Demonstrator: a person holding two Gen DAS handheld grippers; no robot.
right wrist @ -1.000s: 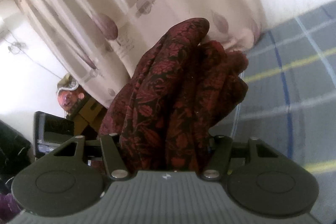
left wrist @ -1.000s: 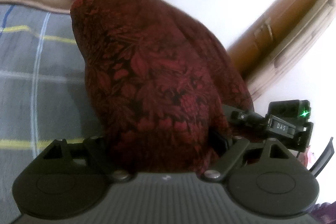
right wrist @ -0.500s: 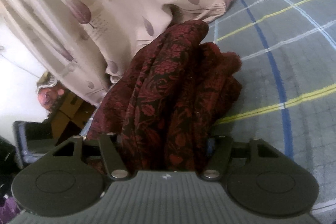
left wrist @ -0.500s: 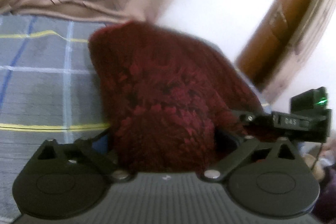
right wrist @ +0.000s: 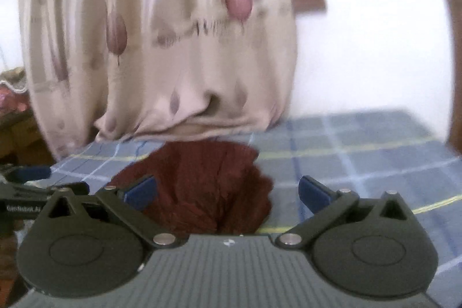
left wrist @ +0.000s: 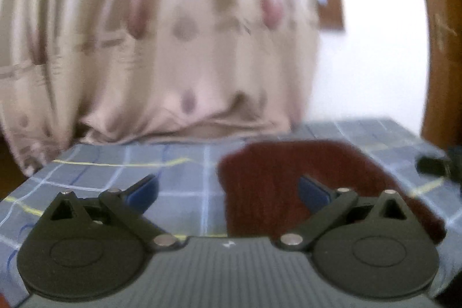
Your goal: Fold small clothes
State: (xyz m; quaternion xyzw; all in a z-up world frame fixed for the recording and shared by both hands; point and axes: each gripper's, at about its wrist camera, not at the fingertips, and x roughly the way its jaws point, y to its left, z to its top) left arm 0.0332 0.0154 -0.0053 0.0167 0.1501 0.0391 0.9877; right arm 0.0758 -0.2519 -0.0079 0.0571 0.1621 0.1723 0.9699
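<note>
A dark red patterned garment (left wrist: 288,186) lies bunched on the grey checked bed sheet (left wrist: 179,169). In the left wrist view it lies ahead and to the right, behind the right blue pad. My left gripper (left wrist: 228,192) is open and holds nothing. In the right wrist view the garment (right wrist: 202,189) lies ahead and to the left, partly between the jaws. My right gripper (right wrist: 228,192) is open and holds nothing. The left gripper's blue pad and black body (right wrist: 31,186) show at the left edge of the right wrist view. Both views are blurred.
A beige curtain with leaf prints (left wrist: 161,48) hangs behind the bed and rests on its far edge. A brown wooden frame (left wrist: 436,48) stands at the right. A white wall (right wrist: 369,33) is behind. Clutter (right wrist: 11,100) sits at the far left.
Both grippers held the red garment up and have now opened and let it go. The garment has dropped onto the sheet. Both grippers have pulled back and tilted to look across the bed.
</note>
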